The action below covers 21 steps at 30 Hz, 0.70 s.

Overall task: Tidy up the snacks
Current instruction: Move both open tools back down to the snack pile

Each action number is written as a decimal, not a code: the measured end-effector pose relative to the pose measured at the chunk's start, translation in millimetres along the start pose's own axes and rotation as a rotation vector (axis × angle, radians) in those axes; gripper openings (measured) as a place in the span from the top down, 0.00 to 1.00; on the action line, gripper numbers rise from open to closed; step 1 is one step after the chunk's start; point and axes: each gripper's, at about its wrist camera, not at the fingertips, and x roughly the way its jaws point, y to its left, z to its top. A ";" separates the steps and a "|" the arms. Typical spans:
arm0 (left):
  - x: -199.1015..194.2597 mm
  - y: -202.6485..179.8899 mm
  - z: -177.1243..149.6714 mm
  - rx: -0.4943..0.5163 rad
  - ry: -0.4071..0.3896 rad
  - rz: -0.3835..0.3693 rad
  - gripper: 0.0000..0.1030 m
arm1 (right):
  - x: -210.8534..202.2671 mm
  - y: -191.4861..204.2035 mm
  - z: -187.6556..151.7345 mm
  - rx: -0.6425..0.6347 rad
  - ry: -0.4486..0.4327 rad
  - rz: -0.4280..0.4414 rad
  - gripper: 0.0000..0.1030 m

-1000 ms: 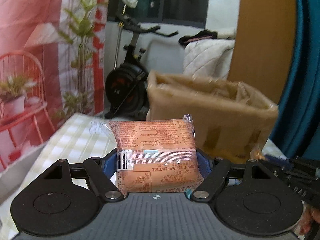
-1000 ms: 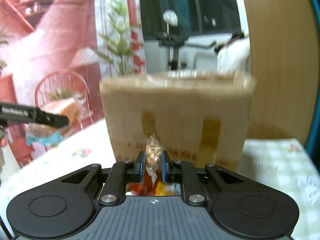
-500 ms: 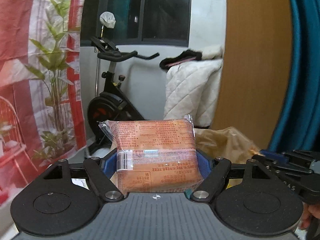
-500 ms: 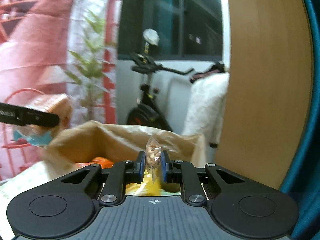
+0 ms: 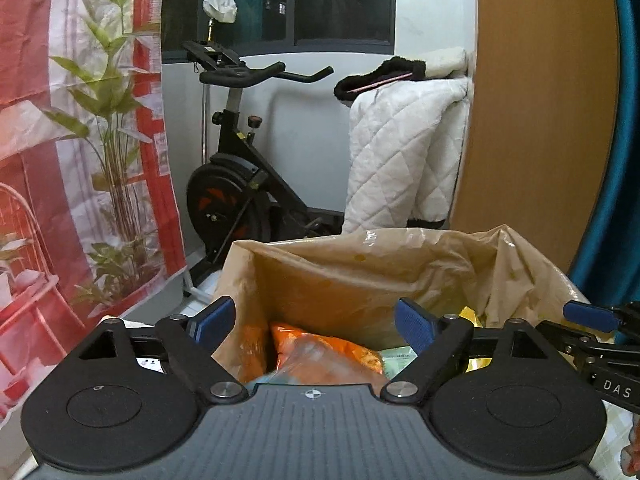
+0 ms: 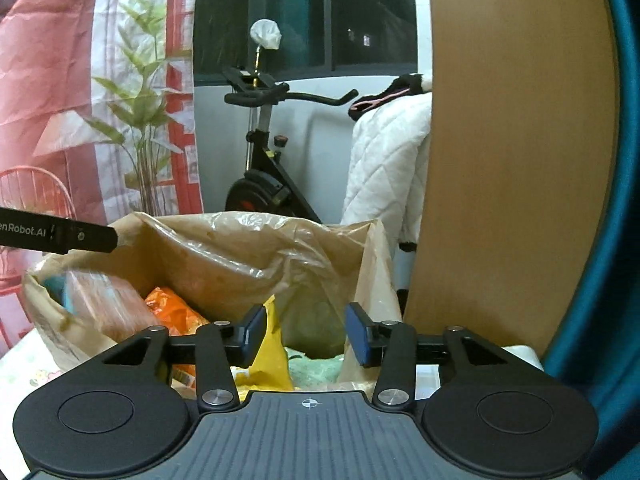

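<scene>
left claw [image 5: 316,320] opening, nothing between pads | right claw [image 6: 306,332] opening, also empty | snack packets [image 5: 320,356] lie inside lined box [image 5: 360,268] | likely light, crinkly, slippery film; pinch flat across the body, gently

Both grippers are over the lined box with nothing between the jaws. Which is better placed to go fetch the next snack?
No clear edge. The left gripper and right gripper both hang over the lined box, jaws opening and empty, and no loose snack shows.
</scene>
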 end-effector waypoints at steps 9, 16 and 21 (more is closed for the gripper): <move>-50.6 6.5 -3.5 -0.002 -0.056 -0.005 0.14 | -43.6 3.5 -6.7 0.048 -0.038 0.054 0.59; -89.8 19.5 -21.2 -0.018 -0.065 -0.007 0.14 | -74.3 24.2 -17.1 0.051 -0.055 0.103 0.59; -107.0 27.5 -43.5 -0.034 -0.034 -0.018 0.15 | -88.8 33.4 -31.8 0.096 -0.046 0.137 0.59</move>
